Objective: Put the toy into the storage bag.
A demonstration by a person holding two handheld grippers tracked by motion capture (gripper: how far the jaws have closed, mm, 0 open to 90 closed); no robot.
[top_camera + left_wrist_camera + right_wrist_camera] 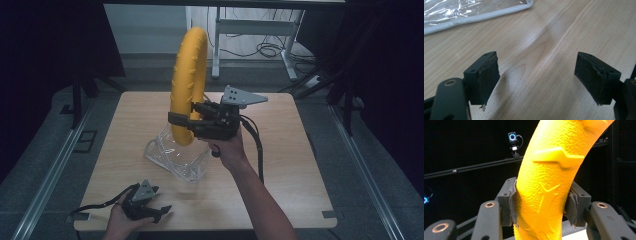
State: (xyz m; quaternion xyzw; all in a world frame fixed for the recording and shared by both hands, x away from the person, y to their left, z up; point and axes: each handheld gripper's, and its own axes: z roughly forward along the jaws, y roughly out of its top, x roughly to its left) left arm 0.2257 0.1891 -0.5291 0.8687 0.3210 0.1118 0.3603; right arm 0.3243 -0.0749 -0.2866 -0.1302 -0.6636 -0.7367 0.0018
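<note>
Bright yellow ring point(187, 82) embossed with stars; clear plastic bag point(175, 156), apparently white-trimmed; black grippers; pale wood-grain table point(295, 165)

Light wood-grain table point(280, 165), squarish, rounded corners, standing on grey floor point(45, 160). Near the middle, slightly left, a clear plastic bag point(176, 156) with pale piped edging resting directly on the top; in the left gripper view, one corner of it point(474, 12) lying flat on the boards at upper left. At the near left edge, left tool point(152, 209) down on the surface, jaws spread wide apart over bare wood, held under a hand point(120, 220).
</note>
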